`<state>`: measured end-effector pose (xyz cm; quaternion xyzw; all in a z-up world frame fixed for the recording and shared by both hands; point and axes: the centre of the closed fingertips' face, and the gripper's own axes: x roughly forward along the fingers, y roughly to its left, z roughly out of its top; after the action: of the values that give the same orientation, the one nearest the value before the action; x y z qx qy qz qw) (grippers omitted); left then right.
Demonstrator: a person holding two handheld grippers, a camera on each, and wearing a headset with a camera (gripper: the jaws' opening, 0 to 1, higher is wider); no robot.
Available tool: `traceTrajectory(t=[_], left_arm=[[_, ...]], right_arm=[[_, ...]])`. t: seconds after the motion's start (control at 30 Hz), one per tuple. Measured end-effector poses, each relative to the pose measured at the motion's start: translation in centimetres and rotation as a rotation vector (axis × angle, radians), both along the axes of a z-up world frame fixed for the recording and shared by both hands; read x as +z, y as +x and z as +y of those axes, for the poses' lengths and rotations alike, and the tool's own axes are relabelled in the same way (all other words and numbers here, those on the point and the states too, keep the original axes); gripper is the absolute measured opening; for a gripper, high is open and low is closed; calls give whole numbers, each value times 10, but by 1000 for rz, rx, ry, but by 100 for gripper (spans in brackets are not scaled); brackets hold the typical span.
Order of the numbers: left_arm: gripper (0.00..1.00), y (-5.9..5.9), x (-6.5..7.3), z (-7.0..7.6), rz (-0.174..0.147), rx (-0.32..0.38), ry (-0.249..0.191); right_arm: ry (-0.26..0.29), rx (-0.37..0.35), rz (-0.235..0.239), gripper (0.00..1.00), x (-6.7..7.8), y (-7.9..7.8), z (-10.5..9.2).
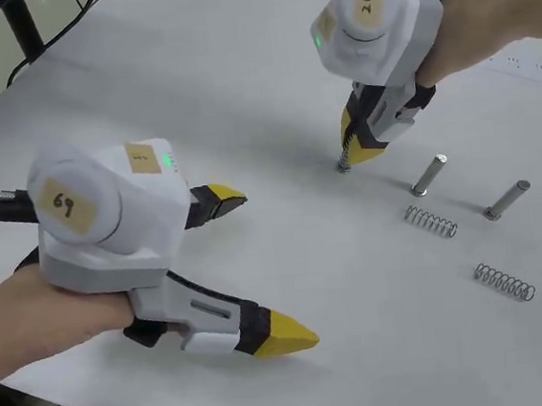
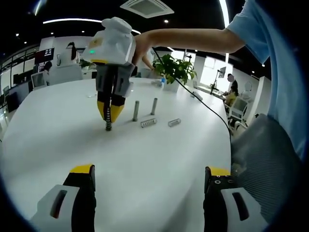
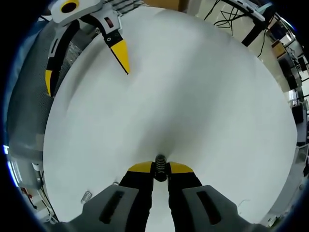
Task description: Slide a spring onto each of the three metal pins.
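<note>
Spring [image 1: 344, 163] pinched upright in right tool [image 1: 354, 149] at 1 o'clock, likely lined up over a pin. Two bare pins [image 1: 429, 174], two loose springs [image 1: 430, 221] at 3 o'clock. Left tool [image 1: 270, 268] spread, idle at 8 o'clock, out of the way.

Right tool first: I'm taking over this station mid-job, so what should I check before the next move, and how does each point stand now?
1. Right tool grip: ok, jaws shut on the held spring.
2. Held spring fully down over a pin: cannot tell, the tool tips cover it.
3. Middle pin and end pin upright: ok.
4. Those two pins loaded: not ok, both bare.
5. Spare springs: ok, near spring and far spring lie loose on the table.
6. Left tool free: ok, open and empty.
</note>
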<state>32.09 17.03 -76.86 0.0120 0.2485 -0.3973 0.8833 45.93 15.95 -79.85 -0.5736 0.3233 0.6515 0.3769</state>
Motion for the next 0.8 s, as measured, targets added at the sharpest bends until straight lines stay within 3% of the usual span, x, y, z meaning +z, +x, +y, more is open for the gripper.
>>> traceTrajectory(t=[0.27,0.57,0.8], left_arm=[[91,0,0,1,1,3,1],[91,1,1,0,0,4,0],[91,0,1,-2,0,-1,-2]], right_arm=[[4,-3,-1,10,0,1,1],[67,-27,1,54,-1,-4,1],[144,-85,29,75,4,-6,3]])
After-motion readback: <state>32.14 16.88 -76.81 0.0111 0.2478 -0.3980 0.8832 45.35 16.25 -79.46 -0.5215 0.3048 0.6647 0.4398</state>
